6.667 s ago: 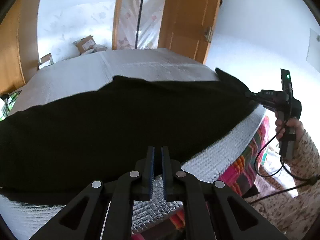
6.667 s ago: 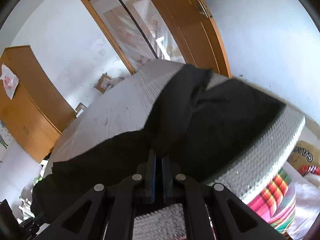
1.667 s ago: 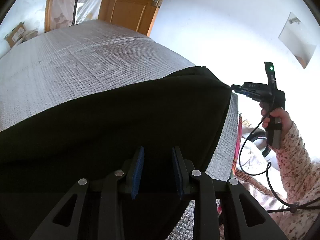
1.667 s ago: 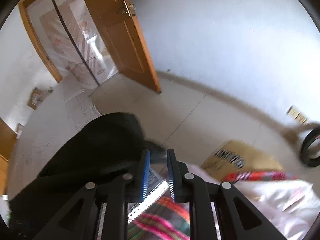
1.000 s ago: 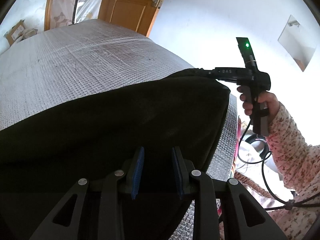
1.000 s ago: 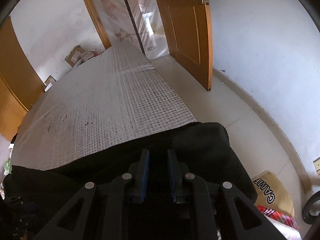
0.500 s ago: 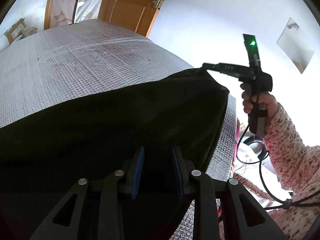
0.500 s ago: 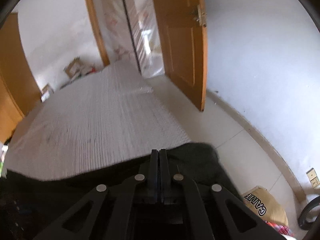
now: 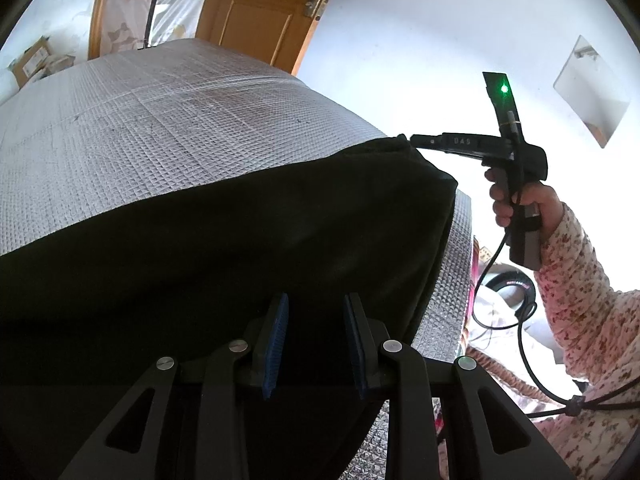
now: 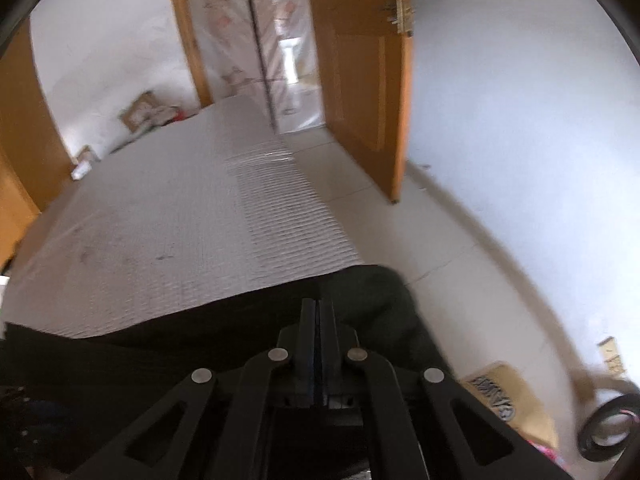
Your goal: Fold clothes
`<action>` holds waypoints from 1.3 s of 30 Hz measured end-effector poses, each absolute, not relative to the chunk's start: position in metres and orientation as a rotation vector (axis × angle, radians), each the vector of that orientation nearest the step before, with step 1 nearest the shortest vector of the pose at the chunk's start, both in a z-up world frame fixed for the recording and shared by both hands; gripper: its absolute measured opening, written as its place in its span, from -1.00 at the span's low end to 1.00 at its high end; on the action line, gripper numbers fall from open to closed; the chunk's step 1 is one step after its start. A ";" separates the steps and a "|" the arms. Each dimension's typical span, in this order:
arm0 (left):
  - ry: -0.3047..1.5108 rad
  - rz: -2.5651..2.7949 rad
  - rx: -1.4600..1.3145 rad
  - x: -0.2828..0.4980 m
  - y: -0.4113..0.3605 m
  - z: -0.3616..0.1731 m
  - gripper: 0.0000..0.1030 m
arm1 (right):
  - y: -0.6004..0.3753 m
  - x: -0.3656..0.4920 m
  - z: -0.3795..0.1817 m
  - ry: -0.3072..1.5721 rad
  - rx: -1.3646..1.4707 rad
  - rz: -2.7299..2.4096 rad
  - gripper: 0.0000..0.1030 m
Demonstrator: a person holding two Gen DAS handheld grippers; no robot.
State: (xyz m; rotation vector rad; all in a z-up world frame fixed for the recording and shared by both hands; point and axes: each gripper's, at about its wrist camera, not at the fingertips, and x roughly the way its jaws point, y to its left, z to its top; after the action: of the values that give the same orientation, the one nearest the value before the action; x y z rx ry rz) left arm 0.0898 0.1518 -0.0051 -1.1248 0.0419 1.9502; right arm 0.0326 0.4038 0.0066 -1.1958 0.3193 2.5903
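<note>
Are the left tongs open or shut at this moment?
Open. The left tongs show a clear gap between their blue pads, with the black garment visible through it.

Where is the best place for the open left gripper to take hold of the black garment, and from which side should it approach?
Probably the near edge of the black garment, directly under the left gripper. Approach from the person's side, jaws straddling the hem: it drapes over the silver mat's edge here.

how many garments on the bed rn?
1: black garment across the near end of the silver-covered bed; right gripper at its far corner. Others may be hidden.
</note>
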 end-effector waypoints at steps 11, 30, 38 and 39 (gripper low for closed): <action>0.046 1.956 -1.123 0.091 0.151 -0.005 -0.43 | 0.381 0.008 -0.004 0.393 -1.330 2.742 -0.38; 0.044 1.955 -1.118 0.093 0.150 -0.004 -0.43 | 0.364 0.023 0.002 0.283 -1.231 2.747 -0.88; 0.051 1.965 -1.110 0.095 0.149 -0.004 -0.43 | 0.367 0.011 0.006 0.306 -1.182 2.722 -0.88; 0.052 1.969 -1.108 0.096 0.148 -0.003 -0.43 | 0.367 0.008 0.001 0.308 -1.199 2.710 -0.87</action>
State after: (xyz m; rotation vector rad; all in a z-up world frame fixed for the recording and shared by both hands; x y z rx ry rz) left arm 0.0956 0.1482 -0.0032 -1.1078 0.0525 1.9689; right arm 0.0078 0.3669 0.0013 -1.1989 0.3080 2.7096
